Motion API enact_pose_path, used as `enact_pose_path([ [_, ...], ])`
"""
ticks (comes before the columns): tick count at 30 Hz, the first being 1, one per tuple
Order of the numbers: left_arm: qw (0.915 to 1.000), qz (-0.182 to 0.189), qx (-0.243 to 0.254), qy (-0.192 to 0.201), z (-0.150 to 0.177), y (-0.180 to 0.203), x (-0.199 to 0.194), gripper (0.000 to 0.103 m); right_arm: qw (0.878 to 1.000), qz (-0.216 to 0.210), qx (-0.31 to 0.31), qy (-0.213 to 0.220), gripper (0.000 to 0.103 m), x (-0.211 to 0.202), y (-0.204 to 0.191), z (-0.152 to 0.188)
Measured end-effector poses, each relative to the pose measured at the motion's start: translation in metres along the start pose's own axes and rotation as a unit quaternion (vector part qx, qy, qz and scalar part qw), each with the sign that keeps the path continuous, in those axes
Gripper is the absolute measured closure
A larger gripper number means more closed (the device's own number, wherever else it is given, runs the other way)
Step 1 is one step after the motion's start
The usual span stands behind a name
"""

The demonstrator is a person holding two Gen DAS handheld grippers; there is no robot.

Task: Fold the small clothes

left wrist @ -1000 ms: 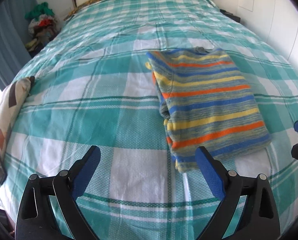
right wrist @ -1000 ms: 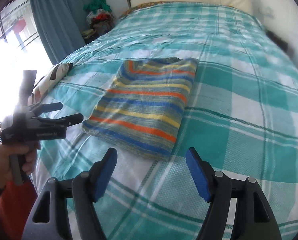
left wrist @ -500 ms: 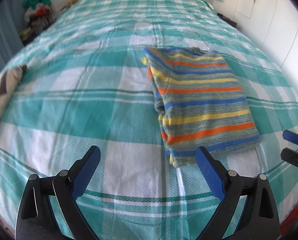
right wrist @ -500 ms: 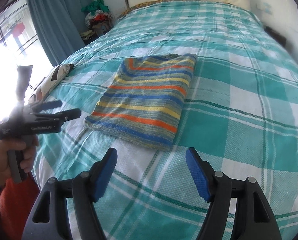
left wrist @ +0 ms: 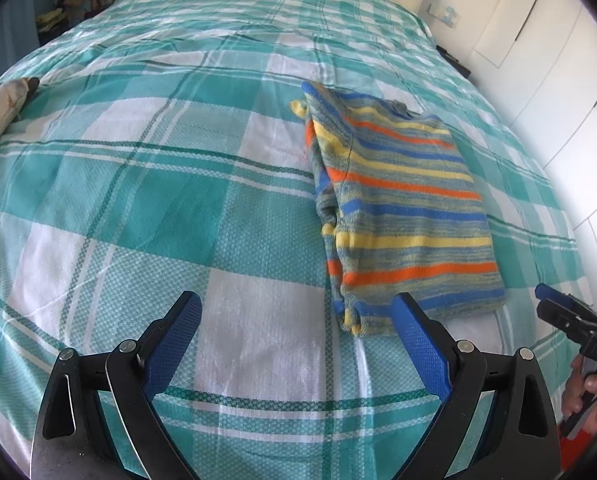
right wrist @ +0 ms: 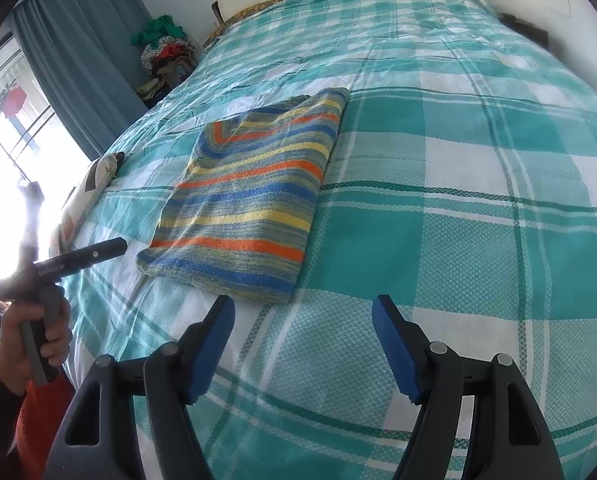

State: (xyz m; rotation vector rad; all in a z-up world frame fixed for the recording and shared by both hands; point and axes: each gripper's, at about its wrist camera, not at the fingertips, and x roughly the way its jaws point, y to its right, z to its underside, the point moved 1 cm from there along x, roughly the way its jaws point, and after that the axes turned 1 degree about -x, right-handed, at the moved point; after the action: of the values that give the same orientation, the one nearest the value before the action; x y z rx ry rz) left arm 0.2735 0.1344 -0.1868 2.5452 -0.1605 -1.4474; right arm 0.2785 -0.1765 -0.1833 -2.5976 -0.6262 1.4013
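Here, one folded striped garment [left wrist: 402,216], one bed [left wrist: 138,184], two tongs spread, empty.

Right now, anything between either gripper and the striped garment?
Nothing visible. The folded striped garment lies flat on the checked bedspread, with only bare cover between it and the open left gripper and open right gripper. The patterned cushion sits off at the bed's edge.
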Motion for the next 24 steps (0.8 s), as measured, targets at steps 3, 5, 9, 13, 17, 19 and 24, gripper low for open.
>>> enact_pose_path([
  [3,1.0,-0.002,0.003,-0.007,0.003,-0.001,0.004,0.007,1.0,-0.005,0.009,0.0,0.032,0.002,0.001,0.003],
  [5,1.0,0.0,0.002,-0.006,0.005,-0.002,0.003,0.007,1.0,-0.007,0.012,-0.002,0.032,0.003,0.0,0.005],
  [9,1.0,0.002,-0.003,-0.004,0.004,-0.005,0.0,0.007,1.0,-0.013,0.013,-0.004,0.032,0.005,-0.003,0.007],
  [13,0.9999,0.01,-0.01,-0.009,0.0,-0.009,0.001,0.007,1.0,-0.018,0.009,-0.002,0.032,0.005,-0.006,0.006],
  [17,0.9975,0.057,-0.041,-0.009,-0.021,-0.016,0.003,0.007,1.0,-0.025,-0.003,-0.003,0.032,0.012,-0.009,-0.01],
  [19,0.9954,0.076,-0.058,0.011,-0.038,-0.019,0.002,0.007,0.999,-0.025,-0.007,0.02,0.032,0.012,-0.008,-0.03],
  [24,0.9953,0.074,-0.054,-0.032,-0.076,-0.013,0.053,0.006,0.999,-0.032,0.015,0.039,0.032,0.044,0.004,-0.09],
])
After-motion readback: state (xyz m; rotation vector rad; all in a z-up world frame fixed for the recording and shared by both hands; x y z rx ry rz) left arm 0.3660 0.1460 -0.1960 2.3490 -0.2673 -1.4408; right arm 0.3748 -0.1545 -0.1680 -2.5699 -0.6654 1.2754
